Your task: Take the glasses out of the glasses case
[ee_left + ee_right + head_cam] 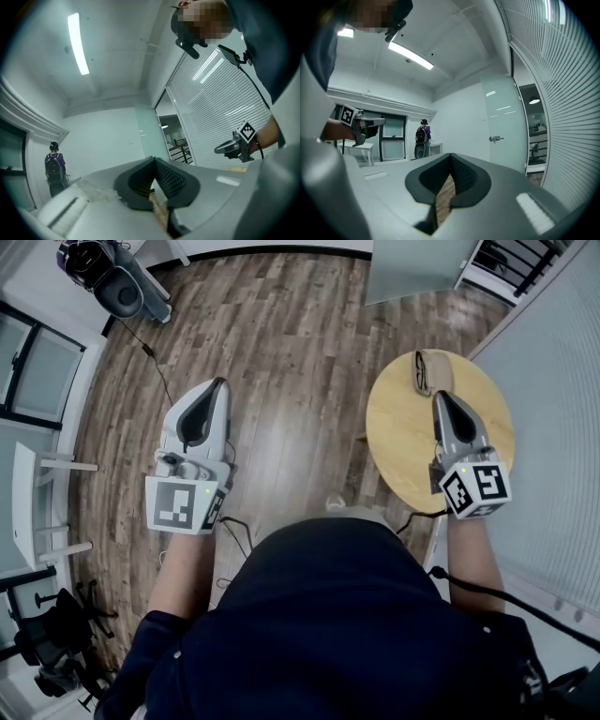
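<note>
A round wooden table [403,442] stands at the right of the head view. At its far edge lies the tan glasses case [437,374], with dark glasses frames [421,372] against its left side; I cannot tell whether the frames rest inside it. My right gripper [439,396] hovers over the table just short of the case, jaws shut and empty. My left gripper [221,383] hangs over the wooden floor, well left of the table, also shut and empty. Both gripper views tilt up at the room, showing closed jaws, left gripper [153,159], right gripper [451,154], and neither case nor glasses.
A black speaker and bag [112,282] sit on the floor at the far left. A white side table [37,502] and a black chair [52,638] stand at the left. A blinds wall [553,399] runs along the right. A person with a backpack [423,136] stands far off.
</note>
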Available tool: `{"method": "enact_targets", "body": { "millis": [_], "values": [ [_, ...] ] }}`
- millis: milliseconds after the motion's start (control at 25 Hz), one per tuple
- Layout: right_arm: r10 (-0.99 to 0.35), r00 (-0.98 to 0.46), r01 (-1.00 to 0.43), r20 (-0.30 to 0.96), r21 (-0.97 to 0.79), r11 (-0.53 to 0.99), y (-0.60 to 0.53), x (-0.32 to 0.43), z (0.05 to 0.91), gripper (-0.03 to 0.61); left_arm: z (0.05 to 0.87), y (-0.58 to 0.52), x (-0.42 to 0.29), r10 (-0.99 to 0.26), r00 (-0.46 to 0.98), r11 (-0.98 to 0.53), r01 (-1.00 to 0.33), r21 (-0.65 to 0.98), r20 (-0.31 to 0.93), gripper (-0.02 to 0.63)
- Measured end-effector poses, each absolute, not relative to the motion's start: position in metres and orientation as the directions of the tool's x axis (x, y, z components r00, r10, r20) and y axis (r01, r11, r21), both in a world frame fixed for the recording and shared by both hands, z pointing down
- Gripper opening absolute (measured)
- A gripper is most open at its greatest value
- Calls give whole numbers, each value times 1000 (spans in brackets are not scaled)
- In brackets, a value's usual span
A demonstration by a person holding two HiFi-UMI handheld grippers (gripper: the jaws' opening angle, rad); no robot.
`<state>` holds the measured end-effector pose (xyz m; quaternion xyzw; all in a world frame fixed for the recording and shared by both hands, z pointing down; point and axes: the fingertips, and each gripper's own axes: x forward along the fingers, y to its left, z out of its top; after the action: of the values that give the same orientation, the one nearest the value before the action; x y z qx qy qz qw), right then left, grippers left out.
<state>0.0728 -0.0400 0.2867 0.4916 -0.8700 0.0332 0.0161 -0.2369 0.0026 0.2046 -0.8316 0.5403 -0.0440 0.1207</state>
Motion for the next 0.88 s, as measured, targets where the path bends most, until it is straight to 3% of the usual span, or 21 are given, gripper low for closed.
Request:
{"method": "enact_targets", "body": {
  "millis": [400, 880],
  "values": [
    [-863, -500, -866, 78, -46, 498, -117, 68, 294, 9, 217, -81, -234, -898, 440, -425, -878, -221, -22, 5],
    [-957, -270, -963, 108, -45, 267, -162, 112, 312, 9, 240, -211, -182, -756, 654, -638, -748, -181, -36, 5]
  ]
}}
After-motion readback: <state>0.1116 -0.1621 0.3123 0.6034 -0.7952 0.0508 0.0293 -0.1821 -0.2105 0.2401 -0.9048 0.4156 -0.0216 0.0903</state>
